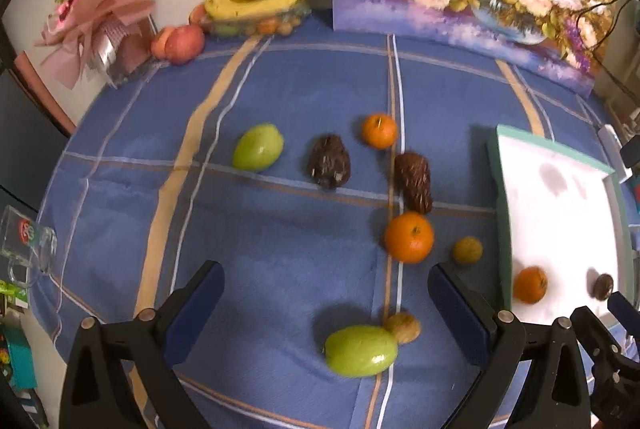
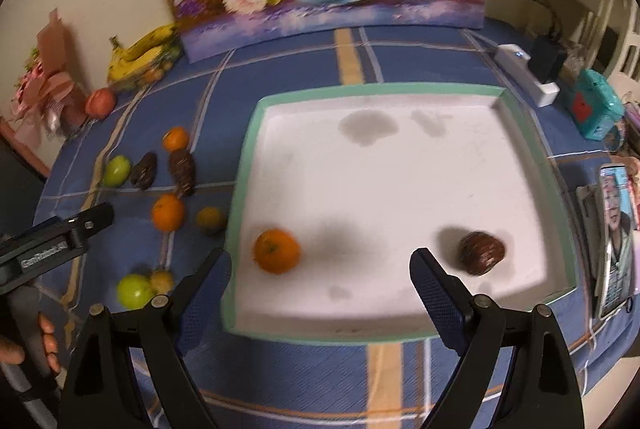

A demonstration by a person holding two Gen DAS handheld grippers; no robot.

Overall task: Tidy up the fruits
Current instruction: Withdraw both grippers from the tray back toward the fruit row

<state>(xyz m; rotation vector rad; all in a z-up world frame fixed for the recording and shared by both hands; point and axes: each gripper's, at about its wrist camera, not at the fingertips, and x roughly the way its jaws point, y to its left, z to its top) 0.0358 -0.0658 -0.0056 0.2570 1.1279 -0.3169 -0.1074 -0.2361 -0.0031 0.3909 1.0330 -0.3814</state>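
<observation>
Early going, I judge: only an orange point(image 2: 277, 250) and a brown fruit point(image 2: 482, 253) lie in the tray point(image 2: 536, 165), eight fruits, including the green one point(image 1: 361, 350), wait on the tabletop point(image 1: 280, 253), and both hand-held grippers, left point(image 1: 326, 293) and right point(image 2: 320, 271), gape empty.

Blue plaid tablecloth point(image 1: 280, 249); white tray point(image 2: 400, 189) rimmed mint green; orange tangerine point(image 2: 277, 250); green fruit point(image 1: 361, 350).
</observation>
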